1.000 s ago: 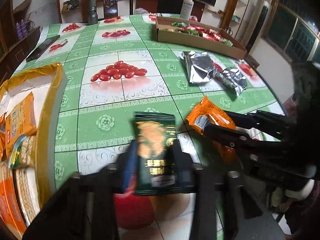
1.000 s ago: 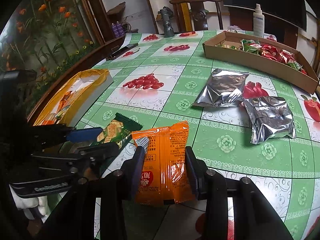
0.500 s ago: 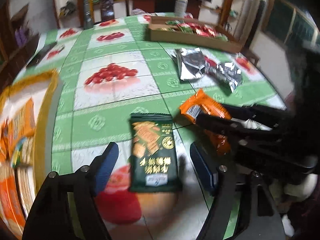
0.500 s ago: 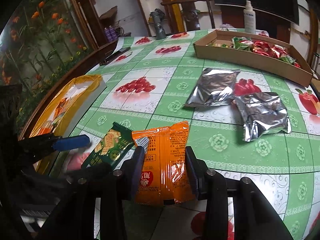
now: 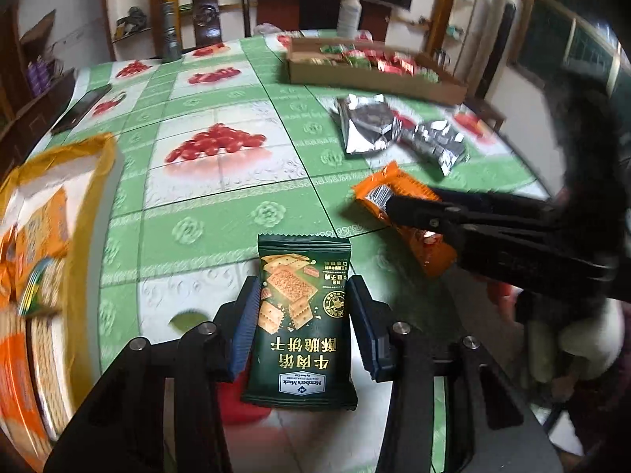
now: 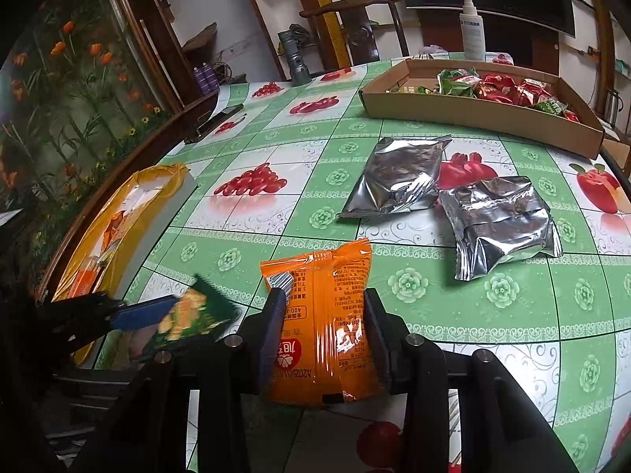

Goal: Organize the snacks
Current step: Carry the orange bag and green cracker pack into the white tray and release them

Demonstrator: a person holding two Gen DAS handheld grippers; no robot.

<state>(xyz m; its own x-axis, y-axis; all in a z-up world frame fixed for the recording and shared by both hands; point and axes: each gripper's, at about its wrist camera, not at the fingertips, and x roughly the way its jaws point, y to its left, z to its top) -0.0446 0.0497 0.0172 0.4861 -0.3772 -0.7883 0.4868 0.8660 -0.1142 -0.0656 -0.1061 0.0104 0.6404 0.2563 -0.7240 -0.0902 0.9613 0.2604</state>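
My left gripper [image 5: 301, 295] is shut on a dark green biscuit packet [image 5: 299, 315] and holds it just above the table; the packet also shows blurred in the right wrist view [image 6: 189, 315]. My right gripper [image 6: 321, 303] is shut on an orange snack packet [image 6: 327, 315], which also shows in the left wrist view [image 5: 398, 201] to the right of the green packet. Two silver foil packets [image 6: 398, 175] [image 6: 501, 220] lie on the table further out. A yellow-lined box [image 5: 59, 181] with several packets inside is at the left.
A long cardboard tray [image 6: 473, 112] with red and green snacks stands at the far right. A spray bottle [image 6: 471, 29], a grey flashlight [image 6: 295, 59] and a dark phone [image 6: 217, 122] stand near the far edge. A wooden chair [image 5: 205, 8] is behind the table.
My left gripper opened, letting the green packet lie on the table, then closed on it again. My right gripper kept hold of the orange packet and barely moved.
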